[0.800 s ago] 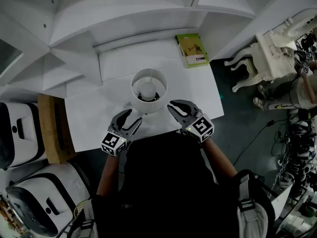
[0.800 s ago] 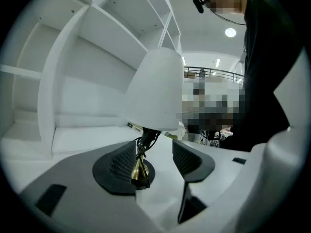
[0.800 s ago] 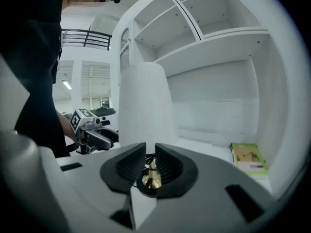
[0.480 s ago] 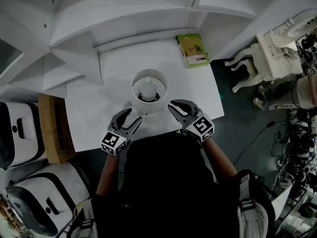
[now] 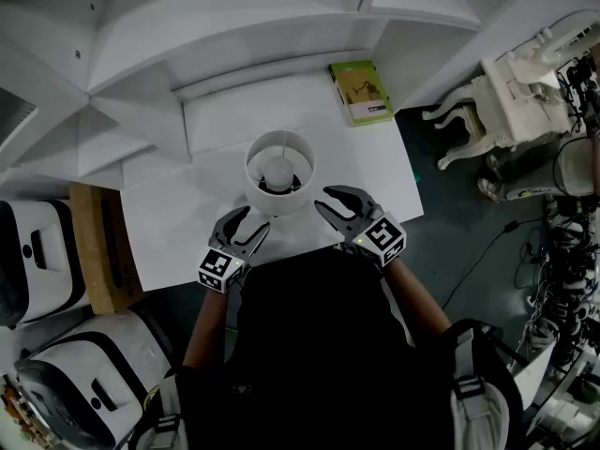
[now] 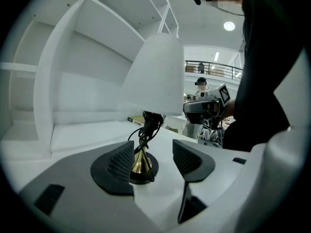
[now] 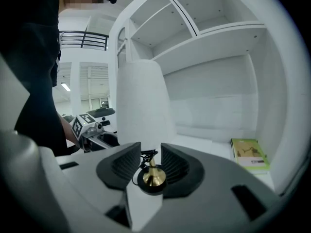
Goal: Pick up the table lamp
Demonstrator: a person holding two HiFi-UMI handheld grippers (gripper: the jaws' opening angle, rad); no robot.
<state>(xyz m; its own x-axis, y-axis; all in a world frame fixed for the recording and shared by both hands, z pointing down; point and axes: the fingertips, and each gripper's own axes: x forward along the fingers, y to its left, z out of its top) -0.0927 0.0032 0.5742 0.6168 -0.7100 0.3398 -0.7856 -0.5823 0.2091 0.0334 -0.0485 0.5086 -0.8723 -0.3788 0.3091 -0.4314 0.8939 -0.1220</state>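
The table lamp (image 5: pixel 279 172), with white drum shade, brass cone stem and round black base, is set on the white desk (image 5: pixel 178 216) at the centre of the head view. It is judged light but top-heavy, its shade easily dented; hold is best taken low on the stiff brass stem (image 6: pixel 138 162), clear of the loose black cord (image 6: pixel 144 132). The left gripper (image 5: pixel 248 223) and right gripper (image 5: pixel 336 202) are held just below it in the frame, jaws apart, nothing gripped. A green book (image 5: pixel 361 92) lies at upper right.

A lab-like hall: white shelved desk (image 5: pixel 178 218), floor cables (image 5: pixel 561 244), white machines (image 5: pixel 37 261), mezzanine railing (image 6: pixel 214 70).
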